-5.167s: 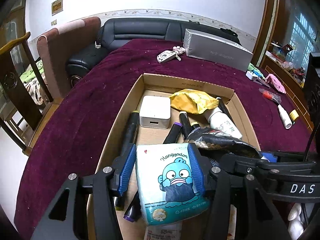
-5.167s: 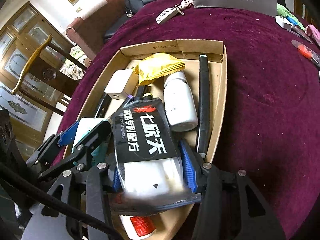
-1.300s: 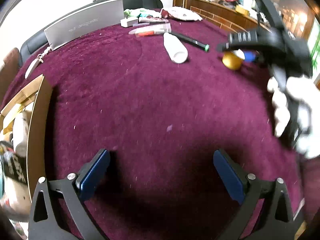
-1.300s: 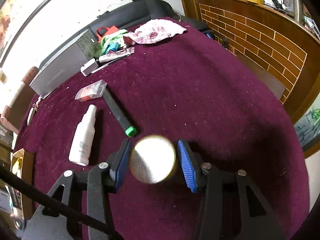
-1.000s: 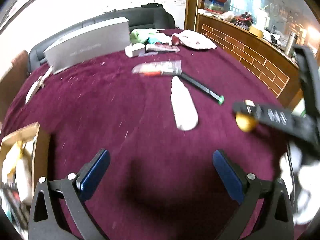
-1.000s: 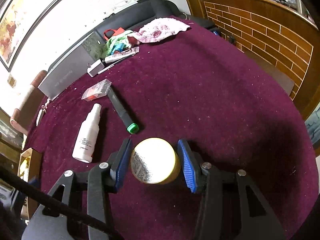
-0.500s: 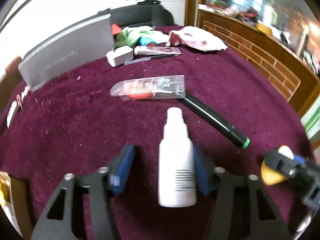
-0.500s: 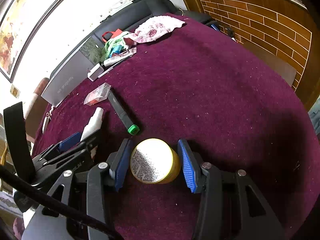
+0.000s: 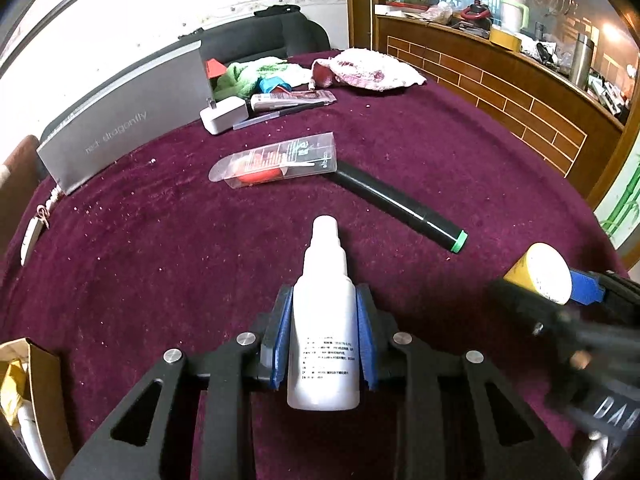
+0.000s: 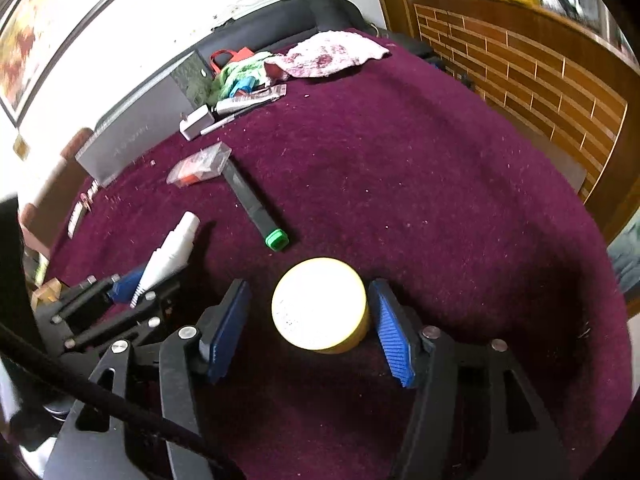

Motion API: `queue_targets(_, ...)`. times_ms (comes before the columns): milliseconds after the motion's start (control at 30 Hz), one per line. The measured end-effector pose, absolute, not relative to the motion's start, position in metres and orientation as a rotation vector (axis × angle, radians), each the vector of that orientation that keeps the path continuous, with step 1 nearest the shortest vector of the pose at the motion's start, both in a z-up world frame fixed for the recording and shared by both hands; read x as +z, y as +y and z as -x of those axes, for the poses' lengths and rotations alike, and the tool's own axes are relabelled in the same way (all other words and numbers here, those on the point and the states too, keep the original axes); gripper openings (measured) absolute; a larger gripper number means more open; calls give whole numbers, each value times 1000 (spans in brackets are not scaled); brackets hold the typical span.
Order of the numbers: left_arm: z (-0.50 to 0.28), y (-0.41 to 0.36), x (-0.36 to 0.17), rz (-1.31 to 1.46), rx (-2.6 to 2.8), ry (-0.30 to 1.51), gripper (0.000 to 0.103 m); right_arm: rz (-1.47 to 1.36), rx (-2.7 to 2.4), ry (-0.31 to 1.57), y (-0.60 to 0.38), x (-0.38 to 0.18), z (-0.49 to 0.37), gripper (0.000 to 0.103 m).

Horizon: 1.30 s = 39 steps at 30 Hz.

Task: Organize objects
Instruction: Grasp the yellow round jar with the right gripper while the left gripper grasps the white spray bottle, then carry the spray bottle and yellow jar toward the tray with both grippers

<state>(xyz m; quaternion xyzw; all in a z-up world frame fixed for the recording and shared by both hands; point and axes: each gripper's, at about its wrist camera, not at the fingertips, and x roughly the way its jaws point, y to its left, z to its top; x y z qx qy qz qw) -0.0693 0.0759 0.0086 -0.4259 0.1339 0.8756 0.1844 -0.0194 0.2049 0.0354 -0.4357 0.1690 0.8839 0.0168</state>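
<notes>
The maroon-clothed table (image 9: 440,152) carries a grey box (image 9: 120,120) along its far edge. The left gripper (image 9: 324,336) has its blue pads pressed against a white spray bottle (image 9: 324,344) near the table's middle. The right gripper (image 10: 312,328) stands spread around a yellow jar (image 10: 320,304), pads apart from it. A black marker (image 9: 400,208) lies beyond.

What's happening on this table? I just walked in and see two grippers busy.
A person is tidying with a gripper in each hand. The left gripper is shut on a white spray bottle. The right gripper stands open around a yellow jar, pads not touching it. A black marker lies on the maroon tablecloth.
</notes>
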Motion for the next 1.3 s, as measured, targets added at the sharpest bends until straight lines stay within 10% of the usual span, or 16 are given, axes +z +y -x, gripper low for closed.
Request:
queue_targets(567,27,53,28,1140,2479,407,25,1327,2712,404,202,36,17,38)
queue_targets(967,27,34,20,1209,2468,301,25,1228,2708,882,257,42,6,66)
queue_targets(1300,26,36,9,1202,2454,286,25,1297,2791,492,208,45,16,67)
